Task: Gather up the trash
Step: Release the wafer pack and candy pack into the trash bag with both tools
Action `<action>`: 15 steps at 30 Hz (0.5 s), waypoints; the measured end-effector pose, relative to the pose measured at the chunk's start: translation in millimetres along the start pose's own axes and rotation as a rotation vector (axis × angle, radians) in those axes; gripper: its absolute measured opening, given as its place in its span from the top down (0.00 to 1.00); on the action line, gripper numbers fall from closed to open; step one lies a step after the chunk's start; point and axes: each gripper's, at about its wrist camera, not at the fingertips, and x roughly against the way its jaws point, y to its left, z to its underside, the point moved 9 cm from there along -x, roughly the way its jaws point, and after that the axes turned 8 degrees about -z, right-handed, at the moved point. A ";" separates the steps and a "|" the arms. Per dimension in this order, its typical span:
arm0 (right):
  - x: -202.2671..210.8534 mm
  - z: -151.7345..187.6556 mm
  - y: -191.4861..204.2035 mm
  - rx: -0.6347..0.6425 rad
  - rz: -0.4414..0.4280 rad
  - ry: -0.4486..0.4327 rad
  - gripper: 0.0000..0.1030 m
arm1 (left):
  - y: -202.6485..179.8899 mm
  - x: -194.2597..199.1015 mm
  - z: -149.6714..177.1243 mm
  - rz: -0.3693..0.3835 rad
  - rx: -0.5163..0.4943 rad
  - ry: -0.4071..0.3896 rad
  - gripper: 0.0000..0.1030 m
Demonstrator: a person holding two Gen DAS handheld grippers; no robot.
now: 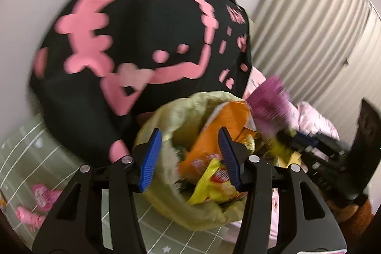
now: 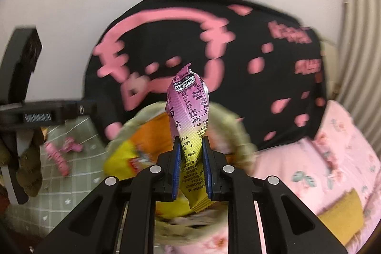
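Note:
A pale yellow-green trash bag (image 1: 166, 111) stands open with orange (image 1: 228, 118) and yellow (image 1: 214, 185) snack wrappers inside. My left gripper (image 1: 190, 154) has its jaws apart around the bag's near rim, with the rim by the left finger. My right gripper (image 2: 191, 151) is shut on a pink and yellow snack wrapper (image 2: 188, 106) and holds it upright over the bag (image 2: 228, 125). In the left wrist view the wrapper (image 1: 269, 99) and right gripper (image 1: 307, 144) show blurred at the bag's right edge.
A black pillow with pink print (image 1: 133, 39) leans on the white wall behind the bag. Pink wrappers (image 1: 40, 196) lie on the grey checked sheet (image 1: 21, 154) at left. A pink floral quilt (image 2: 316, 158) lies at right. A yellow item (image 2: 343, 213) lies on it.

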 end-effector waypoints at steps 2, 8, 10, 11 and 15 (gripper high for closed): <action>-22.3 11.1 15.2 0.021 -0.036 0.053 0.84 | 17.9 10.1 6.5 -0.028 0.034 -0.003 0.54; -77.3 42.0 -0.8 -0.026 -0.007 0.187 0.84 | 68.8 33.3 40.2 -0.130 0.105 0.011 0.54; -84.2 46.9 -11.6 -0.047 0.003 0.210 0.84 | 84.4 36.8 51.0 -0.158 0.134 0.013 0.54; -86.4 49.3 -14.1 -0.045 0.013 0.222 0.84 | 88.8 37.6 55.3 -0.164 0.146 0.019 0.54; -87.7 53.4 -15.1 -0.034 0.024 0.234 0.84 | 102.5 37.9 73.1 -0.183 0.186 0.042 0.54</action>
